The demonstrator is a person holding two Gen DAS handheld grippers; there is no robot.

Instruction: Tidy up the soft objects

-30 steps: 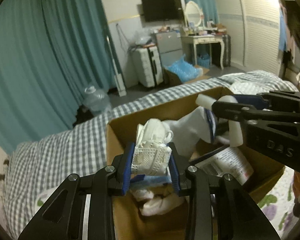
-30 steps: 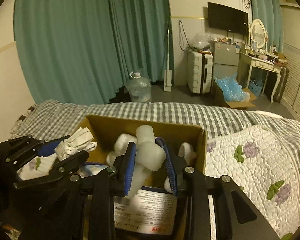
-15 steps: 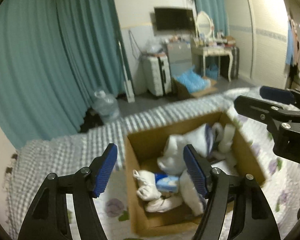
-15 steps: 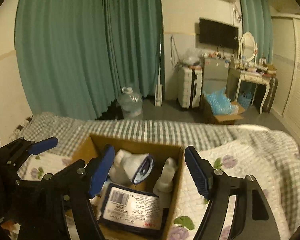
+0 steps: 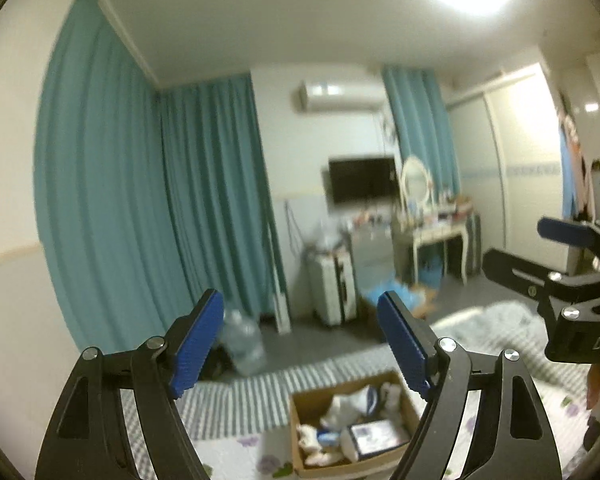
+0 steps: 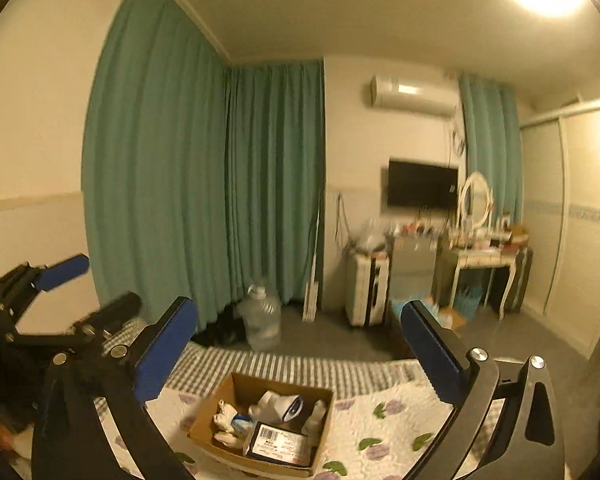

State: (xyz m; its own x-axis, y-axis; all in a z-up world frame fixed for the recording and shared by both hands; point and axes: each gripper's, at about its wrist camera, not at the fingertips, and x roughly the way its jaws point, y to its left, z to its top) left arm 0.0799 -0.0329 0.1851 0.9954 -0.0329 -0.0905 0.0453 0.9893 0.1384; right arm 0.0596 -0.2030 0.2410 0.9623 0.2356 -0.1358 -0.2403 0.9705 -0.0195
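Both jaws of the left gripper (image 5: 302, 344) stood wide apart with nothing between them, in the left wrist view. One cardboard box (image 5: 354, 428) sat on the bed (image 5: 236, 404) well below the gripper, under its right-hand jaw. Inside lay a heap of white soft things (image 5: 350, 400), too blurred to count, and one flat white packet (image 5: 374, 434). Past the jaws hung two stretches of teal curtain (image 5: 204, 200), and one clear water jug (image 5: 242, 340) stood on the floor between the two pads. The right gripper (image 5: 540, 246) reached in from the right edge, its two fingers spread and empty.

From the right wrist view, the right gripper (image 6: 300, 344) was equally wide and carried nothing. The same single box (image 6: 260, 428) rested on the flowered quilt (image 6: 384, 416) below and between the jaws. It held several white soft things (image 6: 276, 404), one with a blue oval end, plus one dark-edged packet (image 6: 282, 444) with a barcode at the near side. One jug (image 6: 262, 322) stood beyond, between the pads. The left gripper (image 6: 88, 284) showed at the left edge, blurred, its fingers apart. One television (image 6: 422, 184) hung on the far wall above the right-hand jaw.
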